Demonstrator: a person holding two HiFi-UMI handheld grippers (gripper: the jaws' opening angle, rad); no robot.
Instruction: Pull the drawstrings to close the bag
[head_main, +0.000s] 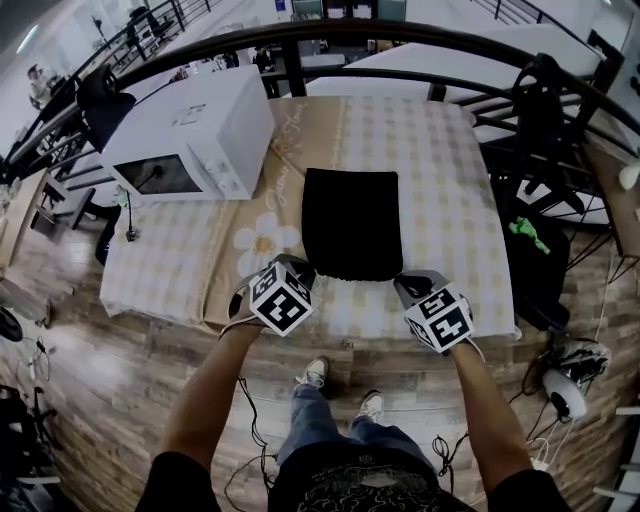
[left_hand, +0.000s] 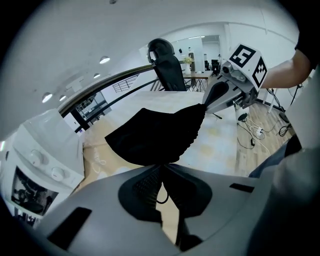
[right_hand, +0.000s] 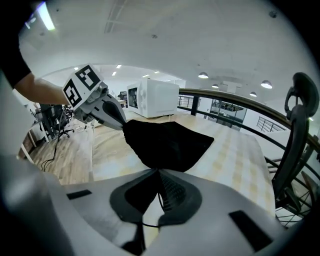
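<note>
A black drawstring bag (head_main: 351, 222) lies flat on the checked tablecloth (head_main: 440, 180), its gathered mouth toward me. My left gripper (head_main: 303, 270) is at the mouth's left corner and my right gripper (head_main: 403, 279) at its right corner. In the left gripper view the jaws are shut at the bag's (left_hand: 155, 135) edge, with a thin black drawstring (left_hand: 162, 197) looping out between the pads. The right gripper view shows the same: jaws shut against the bag (right_hand: 167, 142), a drawstring (right_hand: 161, 202) trailing from the pads. Each gripper sees the other (left_hand: 215, 95) (right_hand: 112, 115) across the mouth.
A white microwave (head_main: 195, 140) stands on the table's left side, beside the bag. A dark railing (head_main: 400, 35) runs behind the table. A black chair (head_main: 545, 110) stands to the right. The table's front edge (head_main: 340, 335) is right under the grippers; cables lie on the wooden floor.
</note>
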